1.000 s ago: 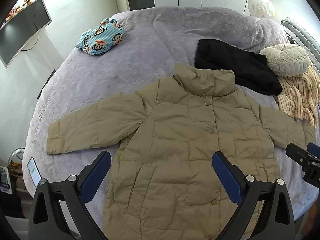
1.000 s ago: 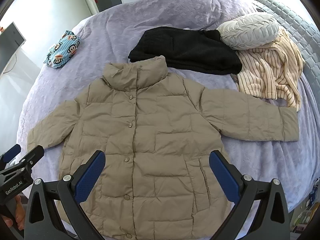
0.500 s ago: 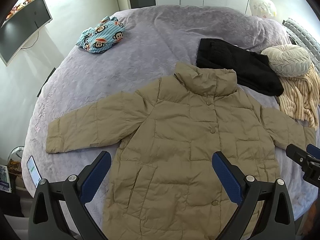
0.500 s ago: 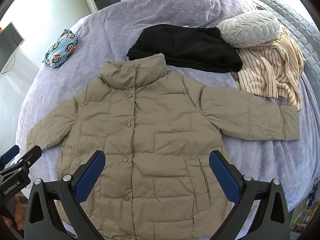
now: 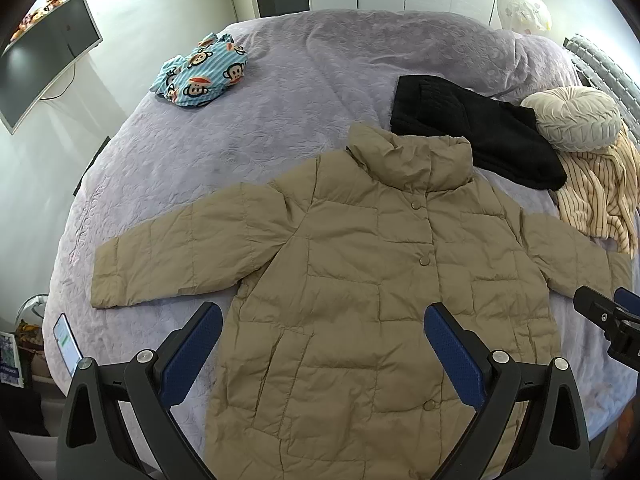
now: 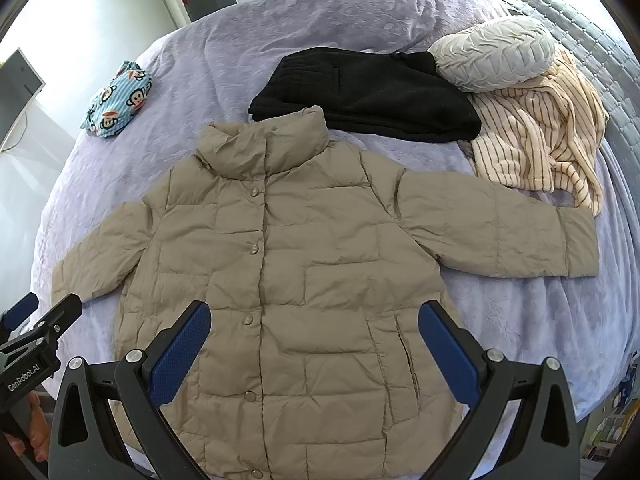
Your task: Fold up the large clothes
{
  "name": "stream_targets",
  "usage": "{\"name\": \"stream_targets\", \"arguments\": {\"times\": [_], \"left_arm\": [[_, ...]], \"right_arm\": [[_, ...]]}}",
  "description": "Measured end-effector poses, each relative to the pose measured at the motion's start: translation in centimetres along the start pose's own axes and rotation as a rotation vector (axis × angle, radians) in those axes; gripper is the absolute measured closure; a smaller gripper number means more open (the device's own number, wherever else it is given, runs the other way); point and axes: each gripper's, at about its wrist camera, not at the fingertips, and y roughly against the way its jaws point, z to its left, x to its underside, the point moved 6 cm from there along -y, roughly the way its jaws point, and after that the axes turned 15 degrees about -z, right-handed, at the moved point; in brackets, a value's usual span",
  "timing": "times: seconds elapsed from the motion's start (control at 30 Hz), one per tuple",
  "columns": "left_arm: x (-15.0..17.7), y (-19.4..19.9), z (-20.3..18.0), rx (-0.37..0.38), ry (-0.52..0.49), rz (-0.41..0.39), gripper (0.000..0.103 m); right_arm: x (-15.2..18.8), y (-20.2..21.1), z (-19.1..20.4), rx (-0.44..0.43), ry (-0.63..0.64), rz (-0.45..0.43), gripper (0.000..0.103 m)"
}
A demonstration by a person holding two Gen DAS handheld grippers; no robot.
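A big tan coat [image 5: 360, 280] lies flat on a purple bed [image 5: 280, 100]. Its buttons are done up and both sleeves stick out to the sides. The left gripper [image 5: 322, 344] hangs above the bottom part of the coat. Its two blue fingers [image 5: 192, 352] are far apart and hold nothing. A bit of the right gripper [image 5: 608, 316] pokes in at the right edge. A black sweater [image 5: 472, 136] lies just past the coat's collar. Beside it sits a round cream pillow [image 5: 576, 118] on a striped shirt [image 5: 596, 196]. A blue monkey cloth [image 5: 200, 76] lies far off. A phone [image 5: 67, 344] rests on the bed's edge. A TV [image 5: 44, 60] hangs on the wall.
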Motion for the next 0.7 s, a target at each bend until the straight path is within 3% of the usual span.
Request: {"name": "stream_targets", "arguments": {"times": [0.7], "left_arm": [[0.11,-0.03,0.11,-0.006,0.003,0.000,0.002]], "right_arm": [[0.05,0.00,0.05,-0.001,-0.002,0.005,0.000]]}}
